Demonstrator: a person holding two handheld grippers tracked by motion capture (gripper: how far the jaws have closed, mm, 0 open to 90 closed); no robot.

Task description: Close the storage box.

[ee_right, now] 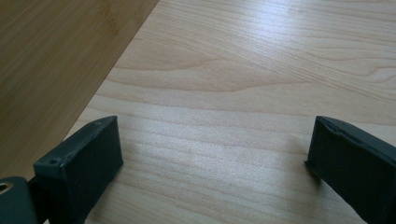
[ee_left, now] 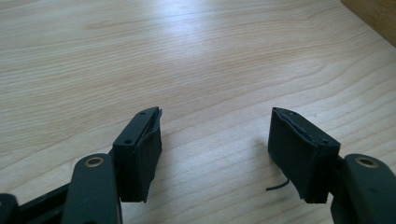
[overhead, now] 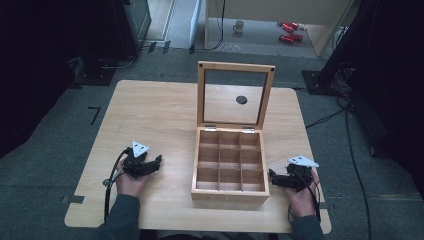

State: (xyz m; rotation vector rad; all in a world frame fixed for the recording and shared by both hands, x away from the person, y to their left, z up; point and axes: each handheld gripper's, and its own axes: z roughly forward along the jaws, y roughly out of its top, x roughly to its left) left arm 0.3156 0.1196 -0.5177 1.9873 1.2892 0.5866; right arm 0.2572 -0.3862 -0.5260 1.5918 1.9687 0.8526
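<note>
Box (overhead: 230, 167) center frame, lid (overhead: 235, 95) propped up, compartments empty. L gripper (overhead: 142, 165) lower left, R gripper (overhead: 287, 179) lower right, both jaws spread, nothing held, resting on table (overhead: 150, 110), prob. staged flanking box.

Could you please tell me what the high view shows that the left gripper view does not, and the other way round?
The high view takes in the whole wooden box with its nine empty compartments, its lid standing open, the right gripper beside it, and a mug on the floor beyond. The left gripper view gives a close look at the pads and a thin loose wire by one of them. Both show the table, the left gripper with jaws open, and part of the box.
</note>
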